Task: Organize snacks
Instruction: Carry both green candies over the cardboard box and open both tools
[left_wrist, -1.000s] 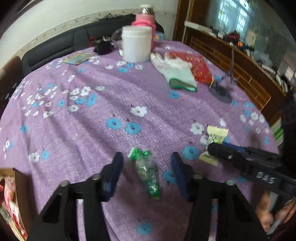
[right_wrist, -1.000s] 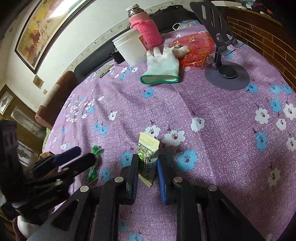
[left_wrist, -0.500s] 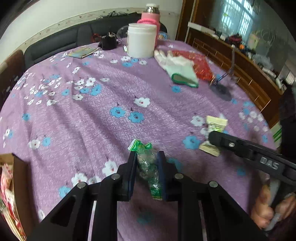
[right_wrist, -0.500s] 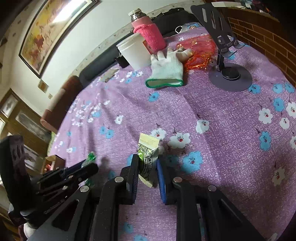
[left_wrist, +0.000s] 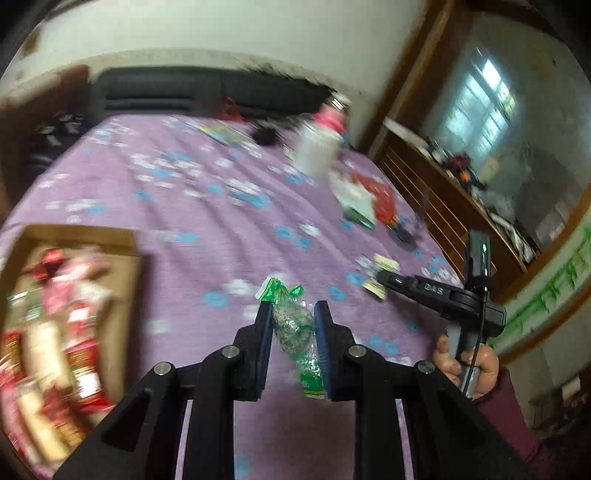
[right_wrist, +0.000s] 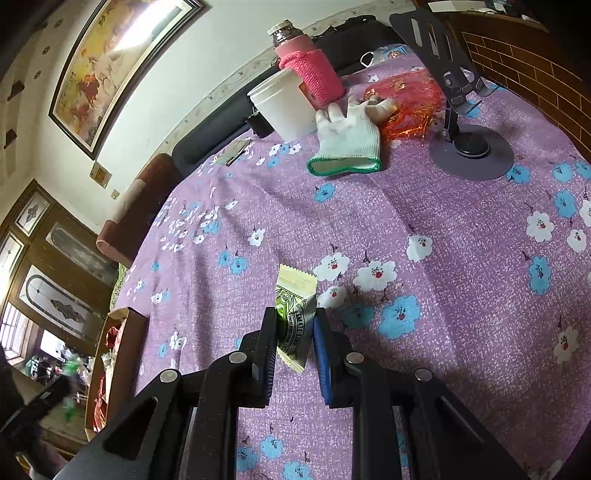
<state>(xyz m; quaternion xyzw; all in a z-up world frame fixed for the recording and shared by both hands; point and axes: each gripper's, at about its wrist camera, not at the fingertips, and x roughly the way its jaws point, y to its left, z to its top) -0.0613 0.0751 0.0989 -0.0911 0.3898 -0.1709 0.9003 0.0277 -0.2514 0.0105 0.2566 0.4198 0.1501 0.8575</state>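
My left gripper (left_wrist: 293, 314) is shut on a green-ended clear candy packet (left_wrist: 293, 328), held above the purple flowered tablecloth (left_wrist: 207, 206). A cardboard box (left_wrist: 122, 280) full of red and pink snack packets sits at the left of that view; it also shows at the table's left edge as the cardboard box (right_wrist: 118, 354). My right gripper (right_wrist: 295, 317) is shut on a pale yellow and green snack packet (right_wrist: 295, 306) that rests low over the tablecloth (right_wrist: 443, 221). In the left wrist view the right gripper (left_wrist: 384, 282) appears on the right, held by a hand (left_wrist: 465, 365).
At the far side stand a white tub (right_wrist: 284, 107), a pink-sleeved flask (right_wrist: 310, 70), a white glove (right_wrist: 347, 140), a red foil bag (right_wrist: 410, 96) and a phone stand (right_wrist: 469, 151). A dark sofa (left_wrist: 207, 92) runs behind the table.
The left gripper closed on the green candy packet, lifted it off the cloth and swung left toward the cardboard box. The right gripper stayed put, still clamped on its packet.
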